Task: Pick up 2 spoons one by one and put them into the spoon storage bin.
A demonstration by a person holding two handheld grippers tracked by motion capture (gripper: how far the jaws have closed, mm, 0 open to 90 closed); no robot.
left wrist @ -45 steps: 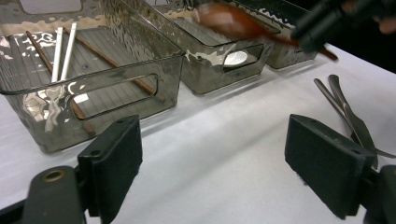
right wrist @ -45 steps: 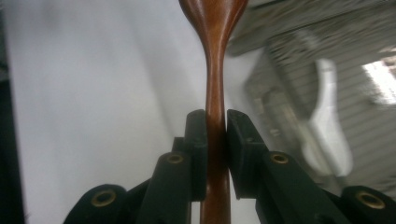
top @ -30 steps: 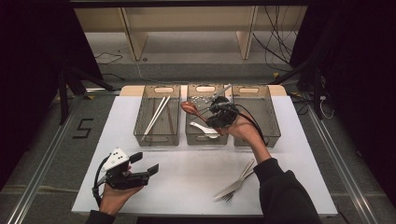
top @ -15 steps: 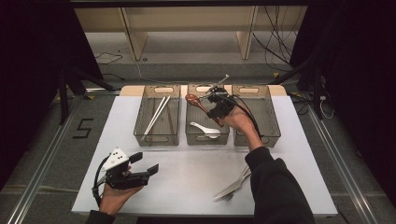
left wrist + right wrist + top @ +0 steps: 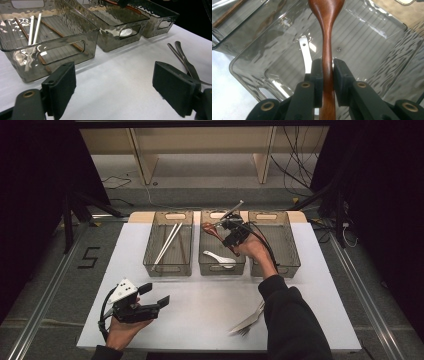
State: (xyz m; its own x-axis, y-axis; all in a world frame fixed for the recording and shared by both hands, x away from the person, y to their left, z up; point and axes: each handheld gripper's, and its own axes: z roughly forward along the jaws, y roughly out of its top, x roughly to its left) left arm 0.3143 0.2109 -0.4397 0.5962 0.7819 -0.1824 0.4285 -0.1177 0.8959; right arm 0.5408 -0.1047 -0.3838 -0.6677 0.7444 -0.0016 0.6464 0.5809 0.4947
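Note:
My right gripper (image 5: 221,231) is shut on the handle of a brown wooden spoon (image 5: 210,228) and holds it above the middle smoky plastic bin (image 5: 221,269). In the right gripper view the jaws (image 5: 327,66) pinch the spoon's neck (image 5: 327,32), its bowl pointing away over the bin floor (image 5: 362,50). A white spoon (image 5: 220,257) lies in that bin, its handle (image 5: 305,53) showing under the wooden one. My left gripper (image 5: 156,294) rests open at the table's front left with nothing between its fingers (image 5: 117,87).
The left bin (image 5: 167,265) holds white and brown chopsticks (image 5: 167,242), also seen up close (image 5: 33,26). The right bin (image 5: 290,255) stands beside my right hand. Metal cutlery (image 5: 247,322) lies loose on the white table at the front right (image 5: 183,60).
My right gripper has lifted slightly and shifted toward the back of the middle bin with the wooden spoon in it. The left gripper has stayed in place.

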